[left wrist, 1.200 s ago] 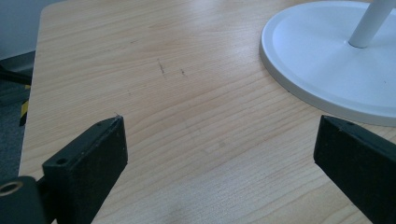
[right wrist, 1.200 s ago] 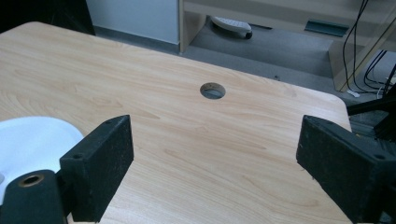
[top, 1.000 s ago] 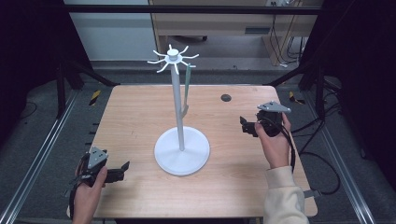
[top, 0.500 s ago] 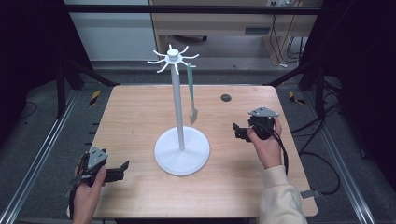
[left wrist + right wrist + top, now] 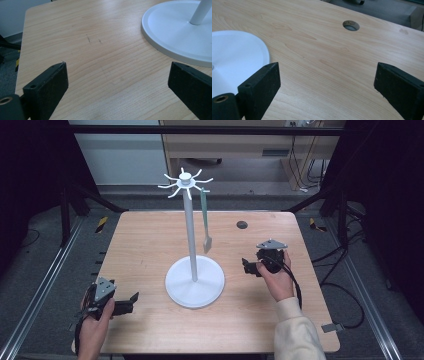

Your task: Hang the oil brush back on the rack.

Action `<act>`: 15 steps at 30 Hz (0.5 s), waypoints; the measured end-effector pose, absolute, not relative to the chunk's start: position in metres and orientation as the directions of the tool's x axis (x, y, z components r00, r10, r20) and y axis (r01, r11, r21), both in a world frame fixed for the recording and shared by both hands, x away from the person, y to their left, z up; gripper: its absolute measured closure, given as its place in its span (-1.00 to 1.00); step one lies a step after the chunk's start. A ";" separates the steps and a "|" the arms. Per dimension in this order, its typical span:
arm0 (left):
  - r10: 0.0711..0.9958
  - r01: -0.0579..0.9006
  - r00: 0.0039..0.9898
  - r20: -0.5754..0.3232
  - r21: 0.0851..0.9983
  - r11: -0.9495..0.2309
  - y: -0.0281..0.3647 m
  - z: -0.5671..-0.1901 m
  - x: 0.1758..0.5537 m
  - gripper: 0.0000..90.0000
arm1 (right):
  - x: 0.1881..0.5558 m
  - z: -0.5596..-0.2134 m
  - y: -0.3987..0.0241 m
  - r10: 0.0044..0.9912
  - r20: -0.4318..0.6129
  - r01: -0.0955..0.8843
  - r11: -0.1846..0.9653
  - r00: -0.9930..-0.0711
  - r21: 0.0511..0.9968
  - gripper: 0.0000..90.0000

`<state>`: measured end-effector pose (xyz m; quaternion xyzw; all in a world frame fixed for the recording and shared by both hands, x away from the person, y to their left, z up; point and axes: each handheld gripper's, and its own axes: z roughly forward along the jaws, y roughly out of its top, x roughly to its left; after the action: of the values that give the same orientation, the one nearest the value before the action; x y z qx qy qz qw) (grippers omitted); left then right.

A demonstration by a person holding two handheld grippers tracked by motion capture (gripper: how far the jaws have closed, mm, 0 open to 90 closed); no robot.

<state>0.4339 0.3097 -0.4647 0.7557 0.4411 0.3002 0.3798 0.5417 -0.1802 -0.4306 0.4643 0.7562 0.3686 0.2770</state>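
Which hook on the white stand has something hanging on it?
The front-right hook. A green spatula hangs from it; the other hooks are bare.

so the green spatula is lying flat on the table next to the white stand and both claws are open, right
Not quite. The spatula is not lying on the table; it hangs from a hook at the top of the white stand, as the high view shows. The rest holds: the left claw and right claw are both open, as the left and right gripper views show.
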 end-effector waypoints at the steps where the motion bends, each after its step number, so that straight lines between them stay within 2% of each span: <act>1: 0.895 0.439 0.430 0.118 0.839 -0.322 0.310 -0.465 0.434 -0.95 | 0.542 -0.431 -0.180 0.906 -0.077 0.498 0.297 -0.415 0.815 -0.83; 15: 0.895 0.437 0.431 0.113 0.842 -0.316 0.309 -0.465 0.434 -0.95 | 0.543 -0.446 -0.170 0.889 -0.105 0.512 0.350 -0.446 0.784 -0.83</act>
<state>0.4342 0.3088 -0.4654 0.7541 0.4416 0.2993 0.3831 0.5425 -0.1696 -0.4462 0.4514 0.7758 0.3482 0.2704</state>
